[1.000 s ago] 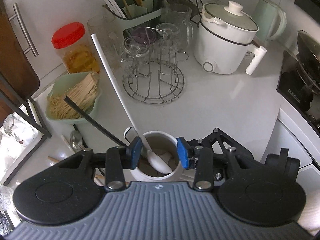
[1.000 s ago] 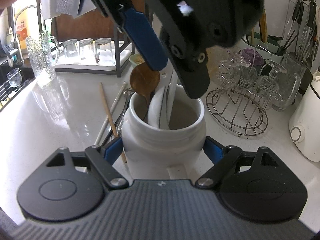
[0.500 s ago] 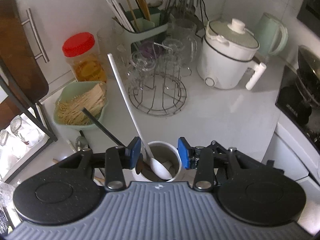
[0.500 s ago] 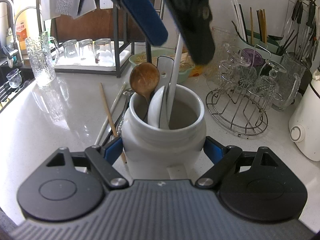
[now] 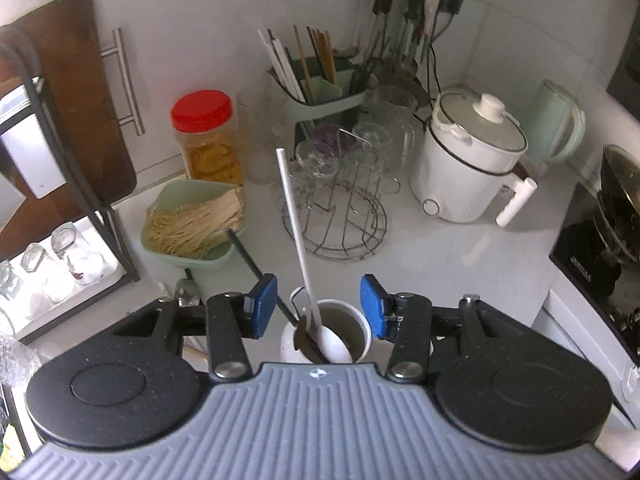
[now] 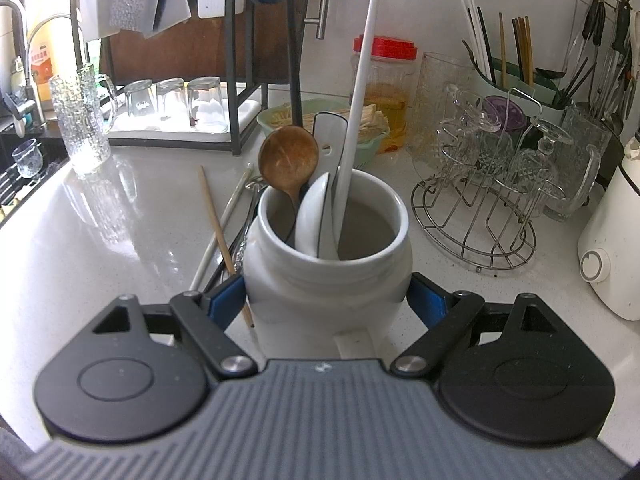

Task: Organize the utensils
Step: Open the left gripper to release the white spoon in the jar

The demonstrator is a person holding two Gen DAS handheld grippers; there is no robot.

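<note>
Straight ahead of the left tongs [image 5: 318, 300] stands a wire rack [image 5: 352, 236] of glasses. Ahead-left sit a green bowl [image 5: 160, 216] and red-lidded jar [image 5: 206, 136]; ahead-right, a white cooker [image 5: 460, 176] and kettle [image 5: 556, 128].

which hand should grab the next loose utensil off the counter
Left, probably. The left gripper is empty, its jaws opening above the white crock, while the right gripper clamps that crock. The loose chopsticks lie beside it.
</note>
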